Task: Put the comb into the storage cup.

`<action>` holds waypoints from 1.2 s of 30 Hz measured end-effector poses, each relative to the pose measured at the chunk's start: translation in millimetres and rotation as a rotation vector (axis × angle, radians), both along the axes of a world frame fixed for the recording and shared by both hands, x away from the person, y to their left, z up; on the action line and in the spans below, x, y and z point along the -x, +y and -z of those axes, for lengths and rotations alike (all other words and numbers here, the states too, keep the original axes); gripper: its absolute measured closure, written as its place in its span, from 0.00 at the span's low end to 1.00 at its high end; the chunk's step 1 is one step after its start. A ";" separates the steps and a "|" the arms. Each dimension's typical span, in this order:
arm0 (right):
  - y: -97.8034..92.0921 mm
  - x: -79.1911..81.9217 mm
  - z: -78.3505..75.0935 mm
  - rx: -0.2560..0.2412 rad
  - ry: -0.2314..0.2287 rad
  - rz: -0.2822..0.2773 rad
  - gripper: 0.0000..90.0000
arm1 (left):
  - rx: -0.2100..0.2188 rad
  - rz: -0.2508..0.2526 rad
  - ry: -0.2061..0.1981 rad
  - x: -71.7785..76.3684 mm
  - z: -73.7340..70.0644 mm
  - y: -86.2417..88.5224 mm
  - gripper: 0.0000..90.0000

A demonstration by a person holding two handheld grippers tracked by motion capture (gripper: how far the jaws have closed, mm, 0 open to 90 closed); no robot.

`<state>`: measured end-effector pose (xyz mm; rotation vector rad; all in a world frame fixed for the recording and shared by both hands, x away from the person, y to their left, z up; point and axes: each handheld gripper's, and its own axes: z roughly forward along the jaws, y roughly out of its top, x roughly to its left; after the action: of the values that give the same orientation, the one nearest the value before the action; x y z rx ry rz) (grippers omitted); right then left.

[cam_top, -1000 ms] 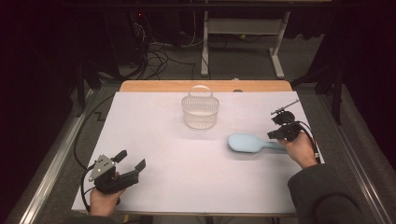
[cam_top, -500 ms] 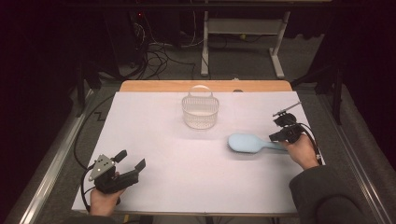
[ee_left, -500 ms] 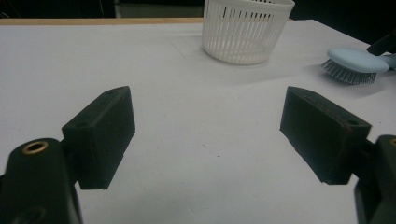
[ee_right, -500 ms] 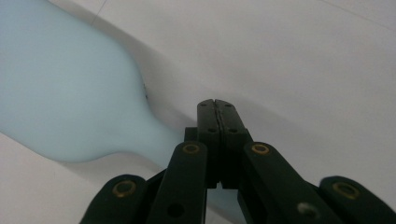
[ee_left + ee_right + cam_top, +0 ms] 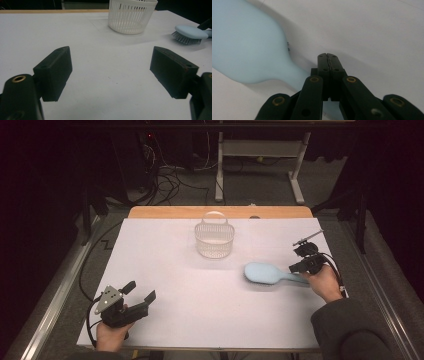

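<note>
On the table, brush lies crosswise, head leftward.

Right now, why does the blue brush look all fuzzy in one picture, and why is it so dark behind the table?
Right gripper view: the brush sits very close to the camera, so it blurs into a soft pale shape. Left gripper view: its bristles look sharp, and the basket casts a faint shadow. High view: light falls on the white table; the room behind is unlit.
</note>
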<state>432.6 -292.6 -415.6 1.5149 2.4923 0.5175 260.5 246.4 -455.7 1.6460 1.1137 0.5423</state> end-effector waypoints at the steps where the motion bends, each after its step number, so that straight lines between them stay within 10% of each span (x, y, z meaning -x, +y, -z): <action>1: 0.1 0.9 -0.1 0.003 0.001 -0.002 1.00 | 0.000 0.000 0.000 0.0 0.0 -0.1 0.19; 36: 0.7 24.9 5.8 -0.024 -0.006 -0.038 1.00 | -0.011 0.000 0.000 0.0 0.2 -1.1 0.19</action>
<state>407.7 -291.9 -421.4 1.4749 2.5235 0.5597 260.5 245.3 -455.9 1.6555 1.1131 0.5490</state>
